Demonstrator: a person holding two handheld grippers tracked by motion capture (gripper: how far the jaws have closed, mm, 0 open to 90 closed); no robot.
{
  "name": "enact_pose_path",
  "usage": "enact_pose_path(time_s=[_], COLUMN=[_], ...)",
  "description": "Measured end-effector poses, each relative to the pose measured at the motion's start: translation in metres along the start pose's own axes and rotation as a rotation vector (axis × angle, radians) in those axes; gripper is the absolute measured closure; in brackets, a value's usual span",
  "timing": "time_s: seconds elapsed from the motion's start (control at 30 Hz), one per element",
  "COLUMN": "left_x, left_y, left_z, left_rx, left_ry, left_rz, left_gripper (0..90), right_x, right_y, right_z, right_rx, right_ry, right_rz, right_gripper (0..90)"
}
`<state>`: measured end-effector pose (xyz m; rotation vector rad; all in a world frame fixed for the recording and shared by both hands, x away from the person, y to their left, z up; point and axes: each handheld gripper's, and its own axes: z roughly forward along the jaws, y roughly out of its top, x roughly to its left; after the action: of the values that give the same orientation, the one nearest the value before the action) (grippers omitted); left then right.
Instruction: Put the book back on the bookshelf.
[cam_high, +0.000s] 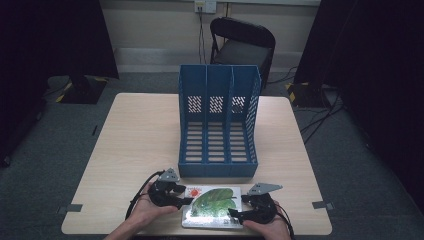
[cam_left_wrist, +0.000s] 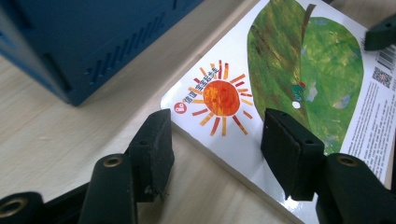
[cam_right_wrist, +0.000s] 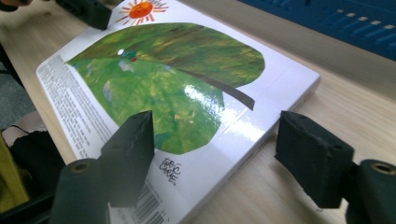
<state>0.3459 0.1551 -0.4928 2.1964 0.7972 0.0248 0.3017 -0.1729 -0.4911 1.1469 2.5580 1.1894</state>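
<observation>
The picture book (cam_high: 212, 207) lay flat at the table's (cam_high: 135, 150) near edge, just in front of the blue file rack (cam_high: 218, 120). The left gripper (cam_left_wrist: 215, 140) straddled the book's sun corner, jaws parted, not pressing. The right gripper (cam_right_wrist: 215, 154) bracketed the opposite end, likewise parted and holding nothing. In my judgement, a sound lift required both grippers to close squarely on the cover edges together, keeping the book level before standing it into a rack slot.
</observation>
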Motion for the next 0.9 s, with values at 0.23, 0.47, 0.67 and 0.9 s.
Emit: enact_pose_path(time_s=[0.23,0.47,0.67,0.9], left_x=[0.006,0.0,0.002,0.0], left_y=[-0.002,0.001,0.002,0.001], left_z=[-0.001,0.004,0.007,0.007], left_rx=[-0.023,-0.021,-0.055,-0.067], left_ry=[0.02,0.021,0.016,0.003], left_rz=[0.0,-0.012,-0.064,-0.096], left_gripper=[35.1,22.4,21.2,20.0], right_x=[0.004,0.008,0.015,0.022], right_y=[0.003,-0.002,-0.008,-0.008], right_z=[0.004,0.002,-0.002,0.005], right_rx=[0.002,0.035,0.043,0.031], right_ry=[0.017,0.037,0.059,0.046], right_rz=[0.0,0.006,-0.017,-0.052], right_gripper=[25.7,24.5,18.2,9.8])
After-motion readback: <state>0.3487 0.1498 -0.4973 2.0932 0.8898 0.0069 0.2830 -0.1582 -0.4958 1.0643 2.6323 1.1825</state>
